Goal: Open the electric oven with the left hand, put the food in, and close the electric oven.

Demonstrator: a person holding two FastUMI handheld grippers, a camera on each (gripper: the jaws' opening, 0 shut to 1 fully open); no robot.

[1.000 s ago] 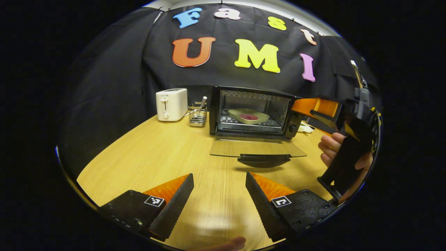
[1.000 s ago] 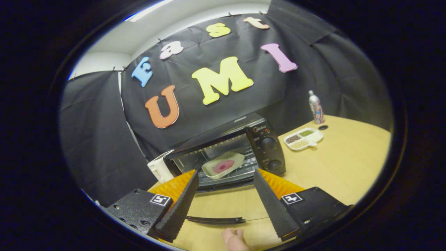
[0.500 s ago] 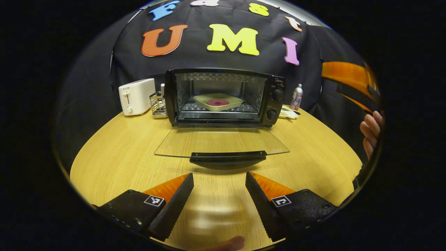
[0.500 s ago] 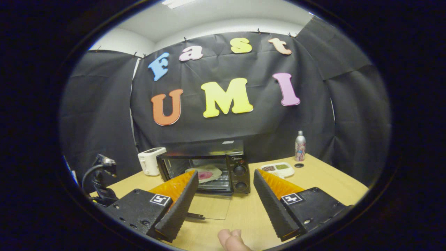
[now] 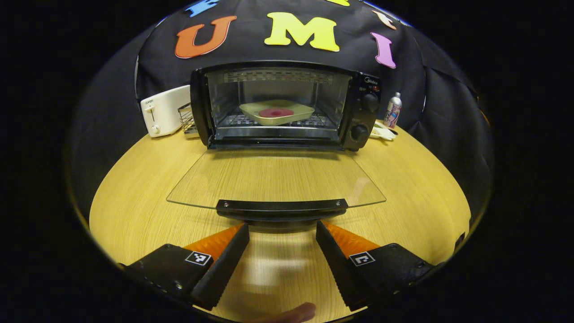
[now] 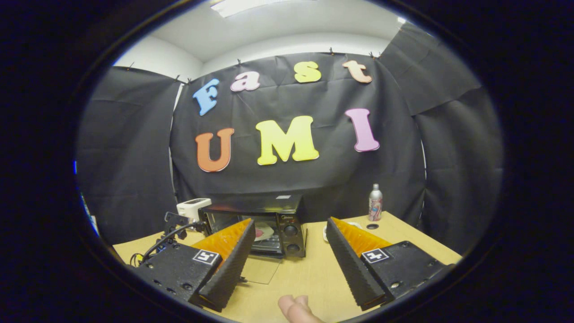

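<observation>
In the left gripper view the black electric oven [image 5: 364, 112] stands open, its glass door [image 5: 273, 177] lying flat toward me. A pale dish with pink food [image 5: 276, 112] rests on the rack inside. My left gripper [image 5: 282, 231] is open and empty, its fingertips just short of the door's black handle [image 5: 281, 207] and not touching it. In the right gripper view my right gripper [image 6: 290, 224] is open and empty, held well back from the oven [image 6: 255, 207], where the dish [image 6: 263, 232] peeks out beside one finger.
A white toaster [image 5: 161, 115] and a wire rack [image 5: 186, 119] stand left of the oven. A bottle [image 5: 393, 115] and a small plate [image 5: 382, 131] sit to its right. The wooden table [image 5: 134, 197] spreads around the door. A person's fingertip [image 6: 293, 307] shows low down.
My left gripper has come in closer to the open door's handle. My right gripper has drawn back from the oven and leveled out; it has left the left gripper view.
</observation>
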